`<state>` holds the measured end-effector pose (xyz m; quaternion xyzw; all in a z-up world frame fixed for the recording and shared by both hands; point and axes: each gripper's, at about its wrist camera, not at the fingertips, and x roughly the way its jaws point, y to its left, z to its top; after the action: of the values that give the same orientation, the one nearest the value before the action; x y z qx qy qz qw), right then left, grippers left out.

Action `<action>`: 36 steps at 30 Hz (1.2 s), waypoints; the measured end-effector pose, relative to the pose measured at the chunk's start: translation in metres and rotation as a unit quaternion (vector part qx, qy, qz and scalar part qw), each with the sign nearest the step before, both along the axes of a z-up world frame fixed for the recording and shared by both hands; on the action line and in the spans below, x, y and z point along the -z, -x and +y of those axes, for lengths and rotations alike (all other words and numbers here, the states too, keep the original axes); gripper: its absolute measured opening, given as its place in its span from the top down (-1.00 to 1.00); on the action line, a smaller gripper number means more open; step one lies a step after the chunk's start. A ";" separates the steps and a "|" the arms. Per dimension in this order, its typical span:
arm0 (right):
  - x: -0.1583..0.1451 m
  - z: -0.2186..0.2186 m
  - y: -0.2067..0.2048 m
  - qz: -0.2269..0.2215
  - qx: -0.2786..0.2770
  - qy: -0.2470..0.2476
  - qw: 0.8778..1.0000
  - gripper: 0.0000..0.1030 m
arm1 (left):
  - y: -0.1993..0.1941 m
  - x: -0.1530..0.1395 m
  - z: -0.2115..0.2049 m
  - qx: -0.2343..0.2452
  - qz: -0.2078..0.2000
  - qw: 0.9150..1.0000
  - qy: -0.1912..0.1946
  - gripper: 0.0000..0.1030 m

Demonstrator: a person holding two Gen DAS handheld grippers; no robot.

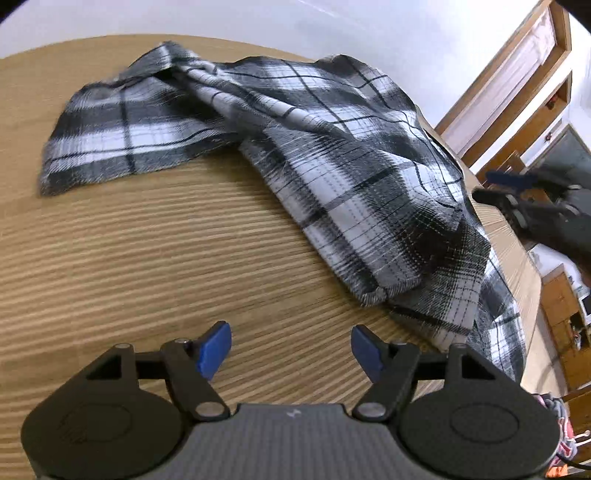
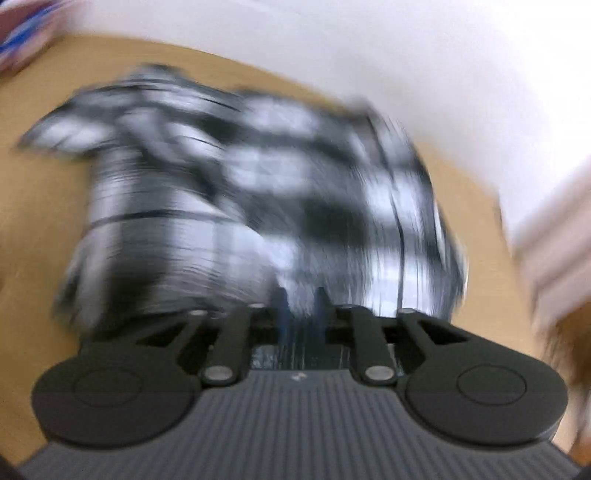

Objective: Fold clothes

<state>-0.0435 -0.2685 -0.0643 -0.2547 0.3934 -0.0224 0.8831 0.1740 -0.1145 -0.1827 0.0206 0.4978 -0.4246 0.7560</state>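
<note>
A black-and-white plaid shirt (image 1: 332,158) lies crumpled on the wooden table (image 1: 147,258), with one flap spread to the left and a thick fold running to the right edge. My left gripper (image 1: 291,349) hovers over bare wood in front of the shirt, its blue pads (image 1: 216,349) wide apart and empty. In the right wrist view the shirt (image 2: 240,192) is heavily blurred. My right gripper (image 2: 301,299) sits at its near edge, fingers a narrow gap apart. The left wrist view shows the right gripper (image 1: 517,188) just off the shirt's right side, with no cloth seen in it.
The table's far edge meets a white wall (image 1: 332,29). Wooden cabinets and a door frame (image 1: 517,92) stand at the right. Colourful clothes (image 1: 565,435) lie low at the right, beyond the table edge. Bare wood stretches left and in front of the shirt.
</note>
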 end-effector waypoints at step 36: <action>0.067 0.177 -0.191 0.178 0.126 -0.583 0.783 0.48 | -0.016 -0.006 0.165 -0.170 -0.010 0.985 -0.038 -0.47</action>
<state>0.1474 -0.0914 -0.1308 0.3612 0.5100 0.1458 0.7669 0.1896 0.0500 -0.1762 -0.0317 0.5022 -0.2704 0.8208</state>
